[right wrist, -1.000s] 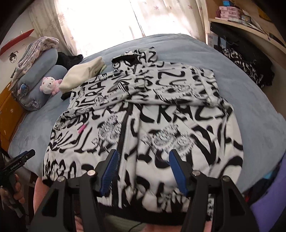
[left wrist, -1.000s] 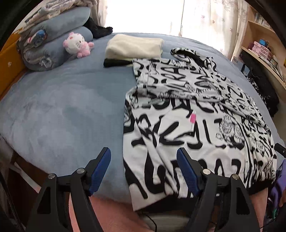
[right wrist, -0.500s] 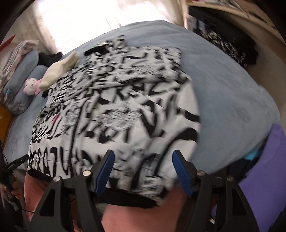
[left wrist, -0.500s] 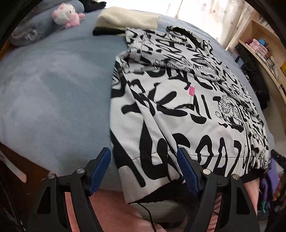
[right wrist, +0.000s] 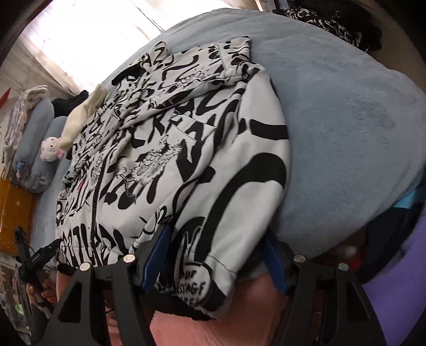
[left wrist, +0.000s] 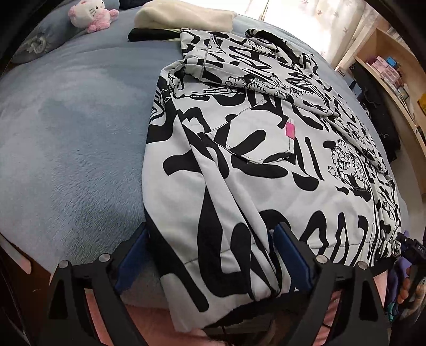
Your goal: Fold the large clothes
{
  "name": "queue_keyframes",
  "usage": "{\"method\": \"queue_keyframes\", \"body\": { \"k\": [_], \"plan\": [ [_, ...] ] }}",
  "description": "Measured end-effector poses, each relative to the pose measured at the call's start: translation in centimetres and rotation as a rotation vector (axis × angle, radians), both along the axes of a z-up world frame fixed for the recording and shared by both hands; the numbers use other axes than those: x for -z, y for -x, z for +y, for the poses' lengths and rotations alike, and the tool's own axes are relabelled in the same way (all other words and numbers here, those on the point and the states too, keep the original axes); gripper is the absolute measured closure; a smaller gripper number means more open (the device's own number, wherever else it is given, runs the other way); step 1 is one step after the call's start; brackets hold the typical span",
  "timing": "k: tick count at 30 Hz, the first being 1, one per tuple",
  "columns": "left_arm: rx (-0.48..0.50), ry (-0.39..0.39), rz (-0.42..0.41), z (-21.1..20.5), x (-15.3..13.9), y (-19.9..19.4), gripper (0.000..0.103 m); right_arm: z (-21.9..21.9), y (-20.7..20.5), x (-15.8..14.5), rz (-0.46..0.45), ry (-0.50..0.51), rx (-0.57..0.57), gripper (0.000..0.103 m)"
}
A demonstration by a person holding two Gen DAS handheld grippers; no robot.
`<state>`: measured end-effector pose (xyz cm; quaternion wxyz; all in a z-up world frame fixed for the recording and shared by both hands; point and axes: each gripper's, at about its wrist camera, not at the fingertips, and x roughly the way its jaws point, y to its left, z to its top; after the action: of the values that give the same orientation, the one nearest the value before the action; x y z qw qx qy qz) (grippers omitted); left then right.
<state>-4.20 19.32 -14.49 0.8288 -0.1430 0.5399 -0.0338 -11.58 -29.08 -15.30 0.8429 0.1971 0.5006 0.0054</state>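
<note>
A large white jacket with black graffiti print point(left wrist: 266, 149) lies spread flat on the blue bed point(left wrist: 66, 138), its hem at the near edge. My left gripper point(left wrist: 211, 256) points down over the hem's left corner. Its jaws are opening, and the fabric lies between the blue pads point(left wrist: 133, 255) without being pinched. My right gripper point(right wrist: 215, 259) straddles the right corner of the jacket point(right wrist: 186, 159). That gripper stands open, with the hem lying loose between its fingers point(right wrist: 157, 255). Each wrist view shows the other gripper at the frame's edge.
A folded cream garment point(left wrist: 186, 16) on a black one lies at the bed's far end, beside a pink-and-white plush toy point(left wrist: 90, 13) and grey pillows point(right wrist: 34, 149). Wooden shelves point(left wrist: 394, 74) and dark clothes stand along the right side. Pink fabric point(right wrist: 213, 330) hangs below the bed's near edge.
Both grippers have come down to the jacket's near hem. The left jaws have spread wider around the left corner. The right gripper has slid right and rolled onto the right corner.
</note>
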Motion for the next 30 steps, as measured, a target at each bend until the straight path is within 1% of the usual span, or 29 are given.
{"method": "queue_keyframes", "body": {
  "k": [1,2,3,5,7,8,10,11,12,13,15,17,20,22,26,30],
  "plan": [
    [-0.004,0.004,-0.001,0.0,0.1,-0.2,0.013,0.0,-0.1,0.0,-0.005,0.004,-0.005,0.040],
    [-0.005,0.005,-0.003,0.0,0.2,-0.3,0.013,0.4,-0.2,0.1,-0.011,0.012,-0.014,0.049],
    [-0.002,0.002,-0.007,0.0,0.4,-0.5,0.013,0.6,-0.2,0.0,-0.017,0.023,-0.028,0.053],
    [0.006,-0.015,-0.017,-0.1,0.6,-0.8,0.013,1.2,-0.2,-0.3,-0.032,0.059,-0.058,0.069],
    [0.014,-0.031,-0.018,-0.4,0.9,-1.1,0.013,1.5,-0.4,-0.5,-0.040,0.073,-0.067,0.079],
    [0.011,-0.041,-0.021,-0.5,1.0,-1.3,0.014,1.6,-0.4,-0.5,-0.042,0.071,-0.067,0.082],
    [-0.006,-0.059,-0.037,-0.6,0.7,-1.3,0.034,1.9,-0.5,-0.7,-0.052,0.073,-0.064,0.086],
    [-0.006,-0.054,-0.040,-0.7,0.4,-1.3,0.055,2.1,-0.5,-0.9,-0.058,0.078,-0.064,0.089],
    [-0.004,-0.025,-0.044,-0.7,0.1,-1.3,0.079,2.3,-0.4,-1.1,-0.066,0.083,-0.061,0.089],
    [-0.009,0.005,-0.043,-0.8,-0.2,-1.4,0.085,2.5,-0.3,-1.4,-0.079,0.088,-0.059,0.090],
    [-0.024,-0.013,-0.037,-1.2,-0.9,-1.4,0.092,2.8,0.0,-2.3,-0.116,0.093,-0.049,0.092],
    [-0.025,-0.054,-0.041,-2.0,-1.6,-1.2,0.096,2.9,0.4,-3.3,-0.148,0.098,-0.035,0.095],
    [-0.032,-0.074,-0.055,-2.7,-2.8,-0.2,0.098,2.8,1.1,-5.1,-0.192,0.094,-0.024,0.096],
    [-0.033,-0.063,-0.063,-2.9,-3.7,0.6,0.098,2.7,1.6,-6.2,-0.212,0.098,-0.030,0.096],
    [-0.027,-0.040,-0.081,-2.8,-5.8,2.2,0.098,2.8,2.4,-7.8,-0.223,0.109,-0.047,0.096],
    [0.005,-0.012,-0.115,-2.6,-8.9,3.3,0.098,2.2,3.2,-9.7,-0.246,0.086,-0.052,0.096]
  ]
}}
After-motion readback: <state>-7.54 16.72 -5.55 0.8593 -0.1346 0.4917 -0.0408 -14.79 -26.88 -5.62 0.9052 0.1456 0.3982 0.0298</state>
